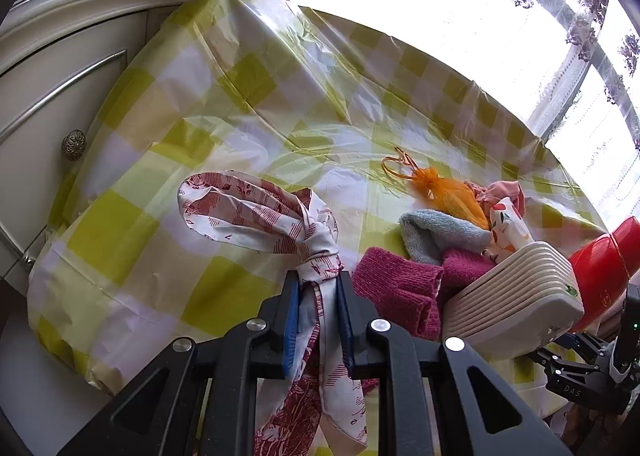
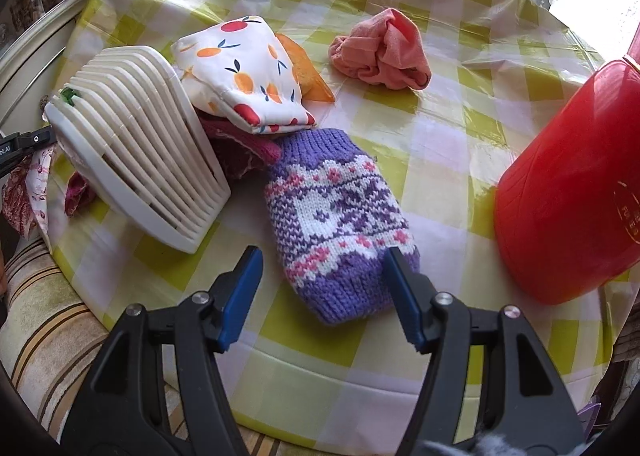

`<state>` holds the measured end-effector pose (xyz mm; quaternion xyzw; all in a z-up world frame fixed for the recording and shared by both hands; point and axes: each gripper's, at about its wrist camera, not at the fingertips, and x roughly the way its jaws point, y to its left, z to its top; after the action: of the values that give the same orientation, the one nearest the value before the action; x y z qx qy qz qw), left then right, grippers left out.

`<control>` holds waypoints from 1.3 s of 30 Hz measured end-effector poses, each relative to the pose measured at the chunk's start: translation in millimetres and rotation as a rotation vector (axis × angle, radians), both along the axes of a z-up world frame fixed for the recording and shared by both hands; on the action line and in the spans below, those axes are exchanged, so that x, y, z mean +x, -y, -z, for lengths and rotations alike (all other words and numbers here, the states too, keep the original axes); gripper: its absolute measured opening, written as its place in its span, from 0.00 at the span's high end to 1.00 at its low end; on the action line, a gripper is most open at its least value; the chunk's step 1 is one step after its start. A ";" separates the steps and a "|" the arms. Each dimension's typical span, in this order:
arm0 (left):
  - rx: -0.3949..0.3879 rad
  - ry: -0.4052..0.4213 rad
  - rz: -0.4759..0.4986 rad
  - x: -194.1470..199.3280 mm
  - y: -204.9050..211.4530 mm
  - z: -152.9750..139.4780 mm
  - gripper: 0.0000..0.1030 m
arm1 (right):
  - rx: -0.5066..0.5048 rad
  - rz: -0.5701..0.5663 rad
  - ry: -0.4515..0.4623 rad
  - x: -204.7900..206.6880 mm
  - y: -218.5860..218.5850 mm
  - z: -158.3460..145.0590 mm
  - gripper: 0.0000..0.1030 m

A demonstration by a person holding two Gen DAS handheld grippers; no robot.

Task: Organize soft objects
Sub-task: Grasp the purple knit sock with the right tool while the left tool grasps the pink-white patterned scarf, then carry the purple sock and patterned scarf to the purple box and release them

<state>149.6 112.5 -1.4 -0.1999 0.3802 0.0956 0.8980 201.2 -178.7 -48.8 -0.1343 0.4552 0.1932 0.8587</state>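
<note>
L tool (image 1: 317, 292) clamped tight on knotted red-and-white print scarf (image 1: 280, 216), knot just above pads, loop hanging over checked worktop (image 1: 240, 96), tail dropping below the tool. R tool (image 2: 322, 276) about half open, nothing gripped, fingers straddling near end of purple knit sleeve (image 2: 340, 216) lying flat on worktop. White slotted rack (image 2: 132, 160) w/ fruit-print pouch (image 2: 244, 72) beside it; pink cloth (image 2: 380, 48) apart, red container (image 2: 572, 184) at R.

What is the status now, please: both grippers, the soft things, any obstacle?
Left gripper shut on knotted red-print scarf. Right gripper open, straddling purple knit sleeve. White slotted rack beside it.
</note>
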 end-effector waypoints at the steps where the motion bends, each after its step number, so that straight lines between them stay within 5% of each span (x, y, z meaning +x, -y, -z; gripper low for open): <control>1: 0.003 0.008 -0.005 -1.1 -0.3 -0.8 0.82 | -0.003 0.000 0.003 3.0 -1.8 1.0 0.36; 13: 0.040 0.043 -0.008 -7.8 4.4 -5.2 0.82 | -0.025 0.005 0.014 23.5 -11.3 13.3 0.37; 23: 0.071 0.080 -0.015 -15.0 9.2 -15.2 0.82 | -0.008 0.028 0.056 15.8 -2.3 9.1 0.74; 39: 0.054 0.152 0.005 -44.0 33.1 -38.8 0.82 | 0.074 0.090 0.074 -41.0 26.1 -20.4 0.78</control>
<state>105.6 79.4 37.4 -0.1812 0.3089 0.0883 0.9295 160.2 -204.8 -28.3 -0.0891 0.4213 0.1659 0.8872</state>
